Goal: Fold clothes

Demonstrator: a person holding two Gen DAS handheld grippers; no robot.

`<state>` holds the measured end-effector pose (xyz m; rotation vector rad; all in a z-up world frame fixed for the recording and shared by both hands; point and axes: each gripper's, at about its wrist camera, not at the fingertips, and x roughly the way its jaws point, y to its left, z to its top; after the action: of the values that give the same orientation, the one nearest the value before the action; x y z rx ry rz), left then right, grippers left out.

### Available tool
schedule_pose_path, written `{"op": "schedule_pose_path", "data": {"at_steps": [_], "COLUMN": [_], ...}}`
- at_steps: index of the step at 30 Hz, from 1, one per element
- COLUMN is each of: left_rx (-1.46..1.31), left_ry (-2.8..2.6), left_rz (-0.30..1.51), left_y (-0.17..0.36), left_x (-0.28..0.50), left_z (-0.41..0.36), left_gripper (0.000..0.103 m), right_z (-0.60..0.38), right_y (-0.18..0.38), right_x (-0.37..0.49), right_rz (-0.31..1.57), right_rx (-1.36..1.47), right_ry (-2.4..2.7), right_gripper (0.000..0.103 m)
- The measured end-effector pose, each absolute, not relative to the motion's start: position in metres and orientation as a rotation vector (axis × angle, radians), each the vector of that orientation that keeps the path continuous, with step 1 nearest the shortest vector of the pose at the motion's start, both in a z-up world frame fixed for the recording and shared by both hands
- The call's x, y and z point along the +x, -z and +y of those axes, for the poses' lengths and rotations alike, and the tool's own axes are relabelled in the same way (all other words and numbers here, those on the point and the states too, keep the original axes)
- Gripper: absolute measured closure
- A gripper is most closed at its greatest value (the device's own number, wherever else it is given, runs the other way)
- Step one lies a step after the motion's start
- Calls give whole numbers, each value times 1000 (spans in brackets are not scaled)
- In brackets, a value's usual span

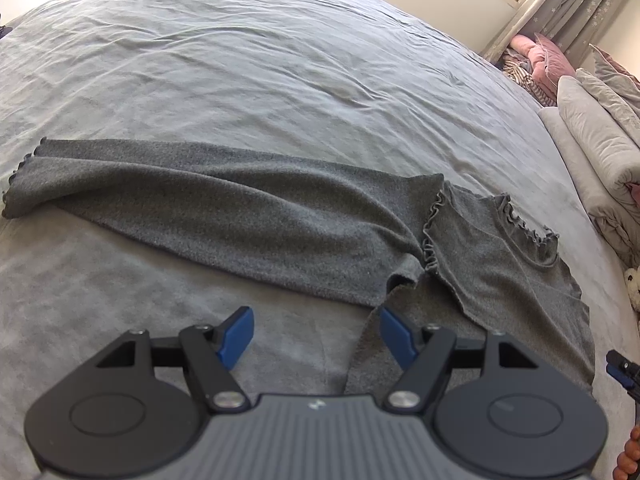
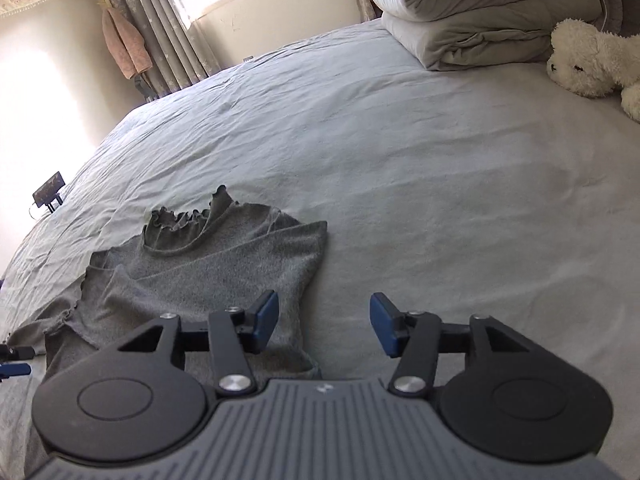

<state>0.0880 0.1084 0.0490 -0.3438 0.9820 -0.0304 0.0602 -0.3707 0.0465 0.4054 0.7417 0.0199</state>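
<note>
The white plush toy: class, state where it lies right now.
In the right wrist view the white plush toy lies at the upper right on the grey bed sheet, beside the folded quilt.

Grey knit top [image 1: 248, 216] on pale grey-blue sheet [image 1: 260, 80].

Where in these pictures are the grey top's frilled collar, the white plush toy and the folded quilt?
Frilled collar [image 2: 180, 220]: right wrist view, ruffled neck edge.
White plush toy [image 2: 588, 60]: right wrist view, its head.
Folded quilt [image 2: 480, 20]: right wrist view, rolled side.
</note>
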Motion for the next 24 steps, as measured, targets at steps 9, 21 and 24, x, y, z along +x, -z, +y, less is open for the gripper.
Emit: {"op": "schedule_pose_path", "data": {"at_steps": [9, 21, 24], "left_rx": [-338, -344, -345], "left_ry": [27, 29, 28], "left_rz": [989, 997, 993], "left_y": [-47, -46, -47], "left_x": [90, 89, 88], "left_z": [109, 110, 110], "left_gripper": [32, 32, 32], "right_z": [-344, -308, -311], "right_y": [-31, -15, -32], "right_x": [129, 138, 135], "right_rz": [801, 718, 685], "right_rx": [264, -100, -88], "right_ry": [85, 229, 281], "right_gripper": [100, 100, 96]}}
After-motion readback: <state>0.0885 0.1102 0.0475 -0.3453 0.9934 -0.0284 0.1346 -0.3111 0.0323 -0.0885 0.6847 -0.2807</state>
